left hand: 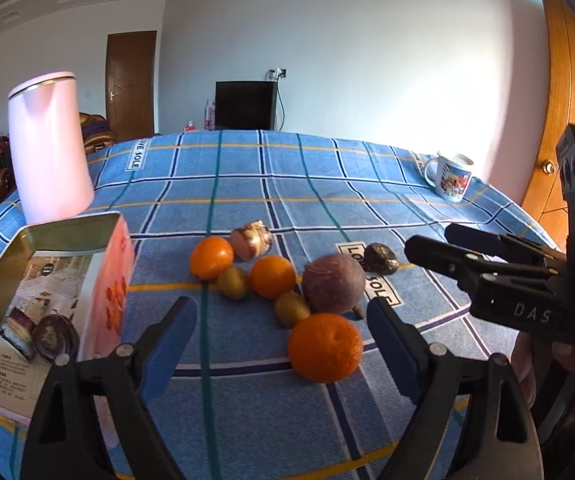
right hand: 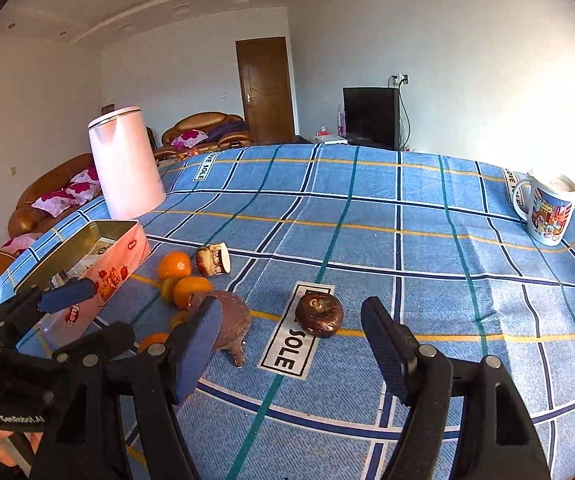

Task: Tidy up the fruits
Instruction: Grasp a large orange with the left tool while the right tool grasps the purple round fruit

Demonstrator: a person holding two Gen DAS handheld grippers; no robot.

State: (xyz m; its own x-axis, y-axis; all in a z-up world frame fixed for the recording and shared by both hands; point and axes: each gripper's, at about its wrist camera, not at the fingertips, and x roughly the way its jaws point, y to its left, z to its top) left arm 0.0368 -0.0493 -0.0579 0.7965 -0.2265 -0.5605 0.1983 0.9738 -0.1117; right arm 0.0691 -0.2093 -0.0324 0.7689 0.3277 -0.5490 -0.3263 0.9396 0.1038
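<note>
Left gripper [left hand: 281,340] jaws spread, empty, nearest orange [left hand: 324,347] between them on the tablecloth [left hand: 287,184]. Right gripper [right hand: 291,344] also spread, empty, facing the dark round fruit [right hand: 319,314]. Tin [left hand: 47,300] left of the pile.

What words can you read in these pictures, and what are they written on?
"LOVE SOLE" on the blue checked tablecloth, on the white label under the dark round fruit.
"DAS" on the right tongs, seen from the left wrist.
"GenRobot.AI" on the left tongs, seen from the right wrist.
Red letters on the pink tin box: partly hidden.
Small print on the leaflet inside the tin: too small.
Mug: pictures only.
</note>
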